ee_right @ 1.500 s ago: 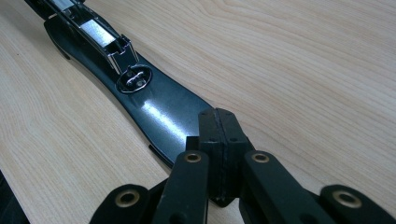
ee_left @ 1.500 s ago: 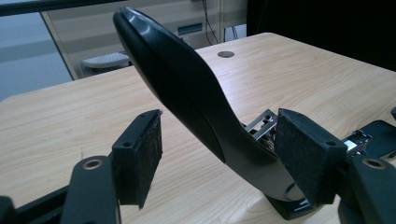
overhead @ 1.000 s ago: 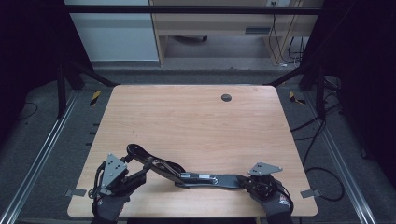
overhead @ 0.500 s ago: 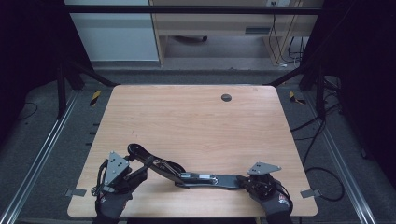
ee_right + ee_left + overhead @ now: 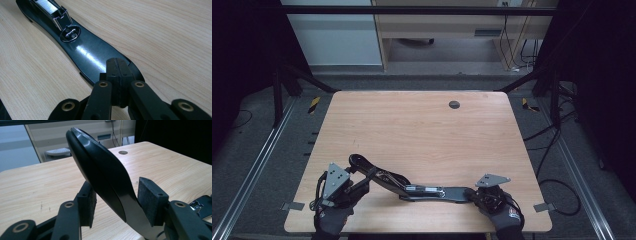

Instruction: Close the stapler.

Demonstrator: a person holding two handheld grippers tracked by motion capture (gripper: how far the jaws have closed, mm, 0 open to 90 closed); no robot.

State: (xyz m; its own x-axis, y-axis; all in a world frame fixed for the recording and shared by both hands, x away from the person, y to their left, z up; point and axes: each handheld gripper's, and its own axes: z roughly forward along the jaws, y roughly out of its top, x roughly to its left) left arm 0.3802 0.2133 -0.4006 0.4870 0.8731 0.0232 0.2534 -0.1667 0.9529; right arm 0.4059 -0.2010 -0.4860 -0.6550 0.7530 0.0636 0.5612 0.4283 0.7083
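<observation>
Left tool (image 5: 362, 176) edged back, stapler (image 5: 422, 189) between

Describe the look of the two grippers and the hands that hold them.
Both grippers, left and right, are black linkages with brass-coloured pivot rivets. Their fingers end in dark rectangular foam-like pads. A grey three-cornered plate sits on top of each. A black cable loops by the left one. The hands wear dark gloves.

A lab-like recording bay: wooden table (image 5: 422, 130) inside a metal frame (image 5: 257, 160), dark curtains (image 5: 242, 45), floor cables (image 5: 557, 185).
</observation>
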